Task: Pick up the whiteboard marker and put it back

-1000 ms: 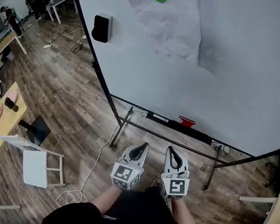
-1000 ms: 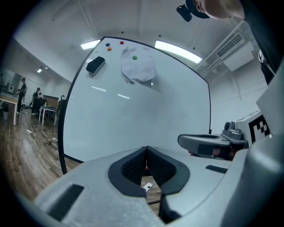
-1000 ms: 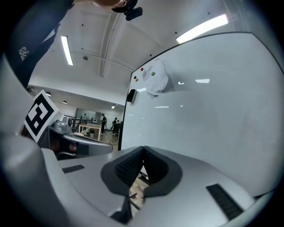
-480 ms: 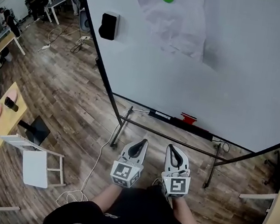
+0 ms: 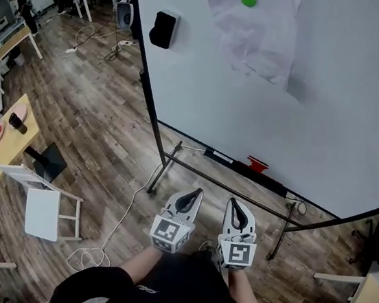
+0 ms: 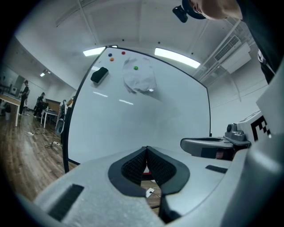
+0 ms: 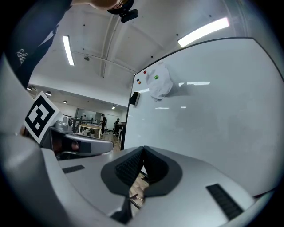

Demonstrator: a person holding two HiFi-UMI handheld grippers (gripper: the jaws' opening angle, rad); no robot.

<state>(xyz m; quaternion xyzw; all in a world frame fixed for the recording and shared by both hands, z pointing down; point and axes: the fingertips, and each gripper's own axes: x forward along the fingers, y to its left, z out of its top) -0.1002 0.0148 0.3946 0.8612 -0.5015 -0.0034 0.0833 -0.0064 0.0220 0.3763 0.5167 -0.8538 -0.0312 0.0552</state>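
The whiteboard (image 5: 308,94) stands ahead of me on a black frame. Along its bottom edge runs the pen ledge (image 5: 269,181), where a slim dark marker-like thing (image 5: 218,156) lies left of a red object (image 5: 257,164). Both are too small to make out further. My left gripper (image 5: 195,194) and right gripper (image 5: 233,203) are held side by side at waist height, short of the board and pointing level at it. Both are shut with nothing in them. In the left gripper view the pads (image 6: 156,165) meet at the tip; in the right gripper view the pads (image 7: 126,168) do too.
A black eraser (image 5: 163,29), a crumpled paper sheet (image 5: 260,39) and a green magnet (image 5: 249,0) hang on the board. The stand's leg (image 5: 161,170) and a white cable (image 5: 119,235) are on the wooden floor. At left stand a white chair (image 5: 43,211) and a small yellow table (image 5: 8,134).
The head view has swung, so the board, eraser and ledge sit further right and lower in the picture. Both grippers stay shut and side by side.
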